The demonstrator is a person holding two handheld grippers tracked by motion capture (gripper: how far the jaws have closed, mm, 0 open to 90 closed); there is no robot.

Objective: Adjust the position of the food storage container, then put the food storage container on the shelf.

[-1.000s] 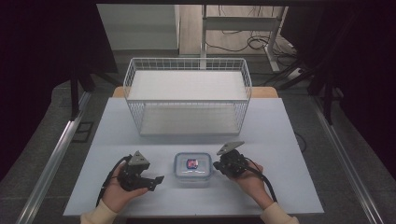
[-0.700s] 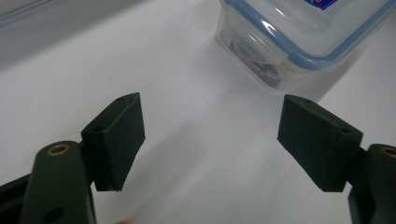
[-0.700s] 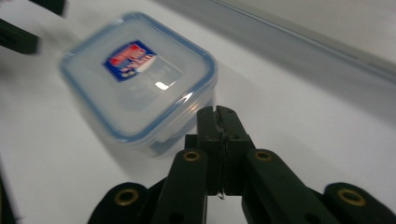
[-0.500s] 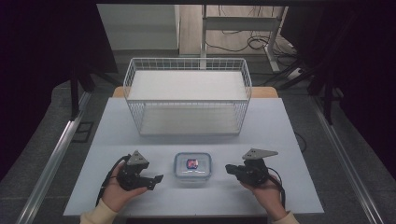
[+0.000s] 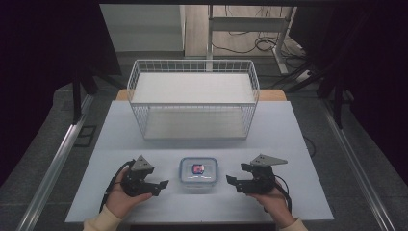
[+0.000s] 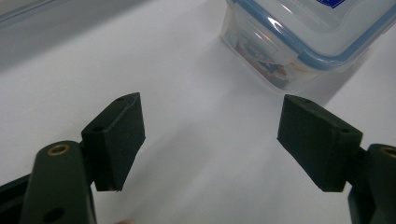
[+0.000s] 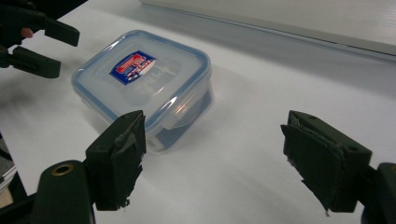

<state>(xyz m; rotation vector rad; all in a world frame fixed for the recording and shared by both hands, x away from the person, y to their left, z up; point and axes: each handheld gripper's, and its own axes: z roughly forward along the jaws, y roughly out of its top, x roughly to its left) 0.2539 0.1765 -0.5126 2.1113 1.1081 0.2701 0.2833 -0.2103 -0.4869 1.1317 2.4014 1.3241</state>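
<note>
- A person's two hands rest near the front edge of the white tabletop (image 5: 298, 144), each holding a gripper aimed inward at the container between them.
- The left gripper (image 5: 162, 185) lies level, tips pointing toward the container's left side; its jaws stand apart with nothing between them, bare tabletop showing in the gap in the left gripper view.
- The right gripper (image 5: 233, 182) lies level, tips pointing toward the container's right side; its jaws have just been opening and now stand wide, holding nothing, just short of the box.
- The plastic container (image 5: 198, 172), square with rounded corners and so without a clear long axis, sits flat, lid up, at the middle of the front edge, its sides roughly parallel to the table's edges. A blue-rimmed clear lid with a red-and-blue label (image 7: 136, 64) is clipped on.
- Farther back, a white wire basket (image 5: 192, 103) stands at the rear of the tabletop, well apart from the container.
</note>
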